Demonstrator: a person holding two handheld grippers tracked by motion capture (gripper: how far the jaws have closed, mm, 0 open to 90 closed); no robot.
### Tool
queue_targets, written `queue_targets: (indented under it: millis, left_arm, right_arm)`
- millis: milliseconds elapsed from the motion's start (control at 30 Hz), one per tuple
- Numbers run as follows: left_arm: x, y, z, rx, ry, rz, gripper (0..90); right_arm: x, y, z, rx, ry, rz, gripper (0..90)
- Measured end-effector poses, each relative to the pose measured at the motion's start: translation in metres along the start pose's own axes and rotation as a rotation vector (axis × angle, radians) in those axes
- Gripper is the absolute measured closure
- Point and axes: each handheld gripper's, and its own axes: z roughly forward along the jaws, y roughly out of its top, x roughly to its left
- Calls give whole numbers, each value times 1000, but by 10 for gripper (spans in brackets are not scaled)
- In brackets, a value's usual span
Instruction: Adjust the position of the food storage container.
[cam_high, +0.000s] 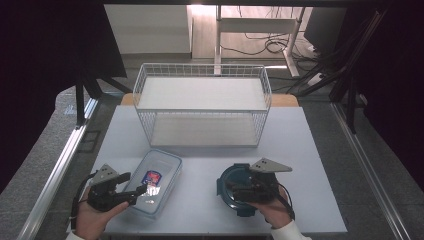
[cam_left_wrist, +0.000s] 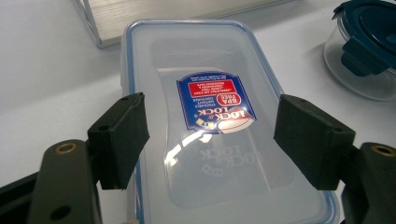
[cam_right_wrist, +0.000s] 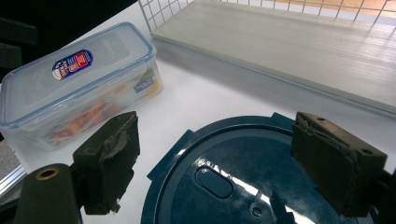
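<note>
High view shows the left gripper (cam_high: 131, 189) spread wide over the rectangular food box (cam_high: 152, 181) and the right gripper (cam_high: 240, 188), equally open, above the round container (cam_high: 231, 186) (both on the tabletop (cam_high: 200, 210)); uneven closing might skid either.

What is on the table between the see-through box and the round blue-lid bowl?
Nothing. In the high view, only bare white table lies between the rectangular box and the round bowl.

Black tongs (cam_high: 131, 191) with brass rivets, grey three-cornered plates, white sleeve cuffs.
</note>
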Motion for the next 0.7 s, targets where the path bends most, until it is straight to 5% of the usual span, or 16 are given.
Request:
queue_targets:
  millis: [300, 700]
  left_arm:
    - [1, 1, -1, 1, 15, 6, 255]
    - [1, 1, -1, 1, -18, -6, 262]
  right_arm:
    - [-4, -4, -1, 21, -3, 2, 156]
    - [-9, -2, -6, 24, -26, 13, 158]
